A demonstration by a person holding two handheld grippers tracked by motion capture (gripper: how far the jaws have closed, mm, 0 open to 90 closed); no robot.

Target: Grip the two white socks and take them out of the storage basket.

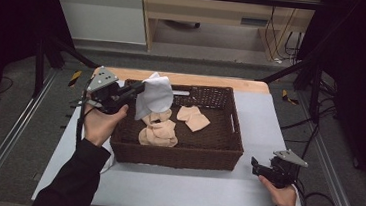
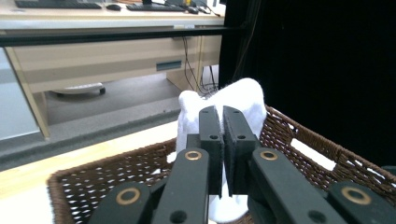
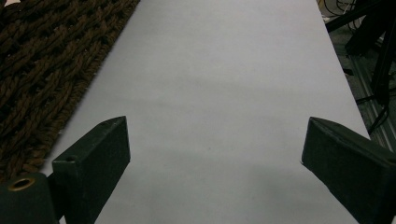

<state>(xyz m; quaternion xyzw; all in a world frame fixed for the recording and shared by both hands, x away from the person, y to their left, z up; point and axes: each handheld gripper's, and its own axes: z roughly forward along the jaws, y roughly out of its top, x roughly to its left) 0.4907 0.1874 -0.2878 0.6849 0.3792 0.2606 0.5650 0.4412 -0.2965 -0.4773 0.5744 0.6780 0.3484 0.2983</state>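
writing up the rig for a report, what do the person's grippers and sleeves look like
Both are black handheld tools. The left gripper and right gripper each carry a grey three-cornered plate on top and trail a black cable. In the left gripper view the jaws are flat black bars on black link arms with brass-coloured pivot rings. The person wears black long sleeves down to the wrists.

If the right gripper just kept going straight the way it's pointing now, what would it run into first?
Probably nothing soon. The right gripper, jaws wide open, looks along bare grey table, with the wicker basket off to one side. The way looks free to the table's far edge, though depth is hard to judge.
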